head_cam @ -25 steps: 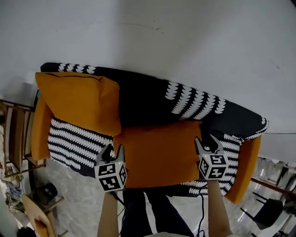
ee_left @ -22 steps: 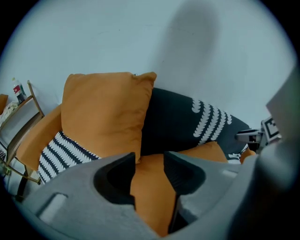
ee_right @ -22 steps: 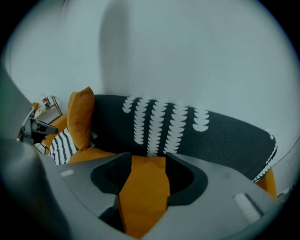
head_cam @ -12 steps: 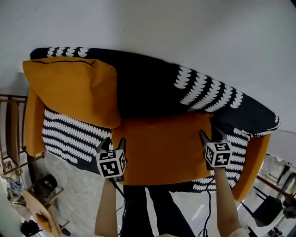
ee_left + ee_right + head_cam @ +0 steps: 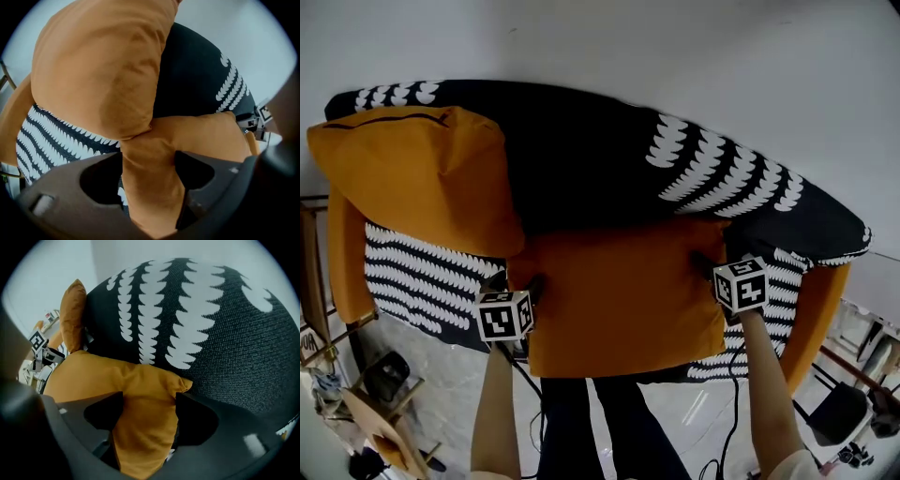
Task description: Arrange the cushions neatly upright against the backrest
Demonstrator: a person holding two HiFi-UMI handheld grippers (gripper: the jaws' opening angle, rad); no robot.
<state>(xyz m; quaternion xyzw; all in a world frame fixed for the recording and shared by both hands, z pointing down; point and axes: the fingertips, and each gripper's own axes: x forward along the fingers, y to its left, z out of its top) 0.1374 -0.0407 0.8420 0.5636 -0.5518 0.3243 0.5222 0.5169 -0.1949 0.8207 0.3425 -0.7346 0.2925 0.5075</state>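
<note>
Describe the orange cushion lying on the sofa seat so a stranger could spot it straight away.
Find the sofa draped in a black throw with white scallops. On its seat, centre front, lies the plain orange cushion; its twin stands upright at the back left.

"What sits below the left tongs (image 5: 517, 284)?"
"A light wooden chair (image 5: 370, 422) on the pale marbled floor (image 5: 450, 375)."
"And lower right of the right tongs (image 5: 711, 264)?"
"A black metal-legged chair (image 5: 844, 412)."
</note>
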